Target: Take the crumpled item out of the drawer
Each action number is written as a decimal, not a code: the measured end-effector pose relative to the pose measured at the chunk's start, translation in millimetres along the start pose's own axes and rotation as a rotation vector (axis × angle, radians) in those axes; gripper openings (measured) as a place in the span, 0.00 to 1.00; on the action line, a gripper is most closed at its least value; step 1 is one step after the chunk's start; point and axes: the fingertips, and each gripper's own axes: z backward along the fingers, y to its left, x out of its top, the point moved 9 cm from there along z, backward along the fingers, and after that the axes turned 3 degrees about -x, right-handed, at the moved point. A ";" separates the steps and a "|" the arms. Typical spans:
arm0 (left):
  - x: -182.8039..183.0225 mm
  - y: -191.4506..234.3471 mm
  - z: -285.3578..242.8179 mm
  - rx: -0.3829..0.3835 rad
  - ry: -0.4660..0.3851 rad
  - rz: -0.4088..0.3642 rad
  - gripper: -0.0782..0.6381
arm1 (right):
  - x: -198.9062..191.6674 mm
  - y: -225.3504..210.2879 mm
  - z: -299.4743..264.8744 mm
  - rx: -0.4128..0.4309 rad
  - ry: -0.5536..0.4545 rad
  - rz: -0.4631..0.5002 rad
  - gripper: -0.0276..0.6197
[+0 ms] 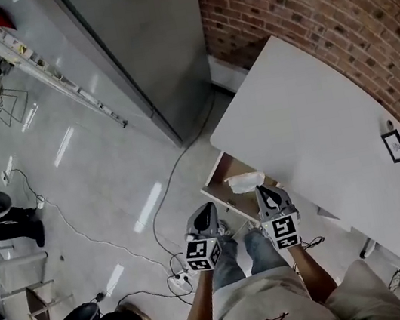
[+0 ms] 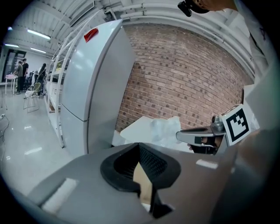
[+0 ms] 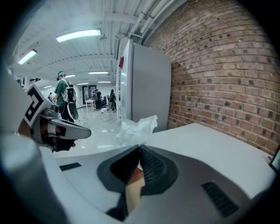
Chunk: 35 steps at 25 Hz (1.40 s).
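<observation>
White crumpled plastic (image 1: 244, 182) lay in the open drawer (image 1: 229, 167) under the table (image 1: 315, 120), so I held my left gripper (image 1: 207, 209) and right gripper (image 1: 261, 192), both clenched on nothing, near it, I think to reach in.

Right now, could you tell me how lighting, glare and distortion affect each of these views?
Head view: evenly lit, sharp, streaks of glare on the floor. Left gripper view: strong fisheye bends the brick wall, corners dark, crumpled item hazy. Right gripper view: same fisheye, ceiling lights blown out, its own jaws close and soft.
</observation>
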 end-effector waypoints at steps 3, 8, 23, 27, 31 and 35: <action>25.8 2.7 0.8 0.010 -0.038 -0.023 0.12 | 22.4 -7.8 0.6 -0.014 -0.044 -0.001 0.07; 61.0 -8.7 15.3 0.008 -0.070 -0.039 0.12 | 49.3 -17.6 26.0 -0.043 -0.059 -0.003 0.07; 155.6 -12.1 37.8 0.012 -0.213 -0.160 0.12 | 131.8 -43.1 49.3 -0.101 -0.226 -0.007 0.06; 168.8 -3.8 35.1 0.021 -0.230 -0.162 0.12 | 142.8 -48.0 44.9 -0.113 -0.243 -0.017 0.06; 167.8 -6.8 35.4 0.024 -0.234 -0.167 0.12 | 134.8 -49.6 49.3 -0.112 -0.244 -0.024 0.06; 168.1 -17.1 40.1 0.029 -0.255 -0.162 0.12 | 129.4 -54.3 58.7 -0.111 -0.239 -0.014 0.06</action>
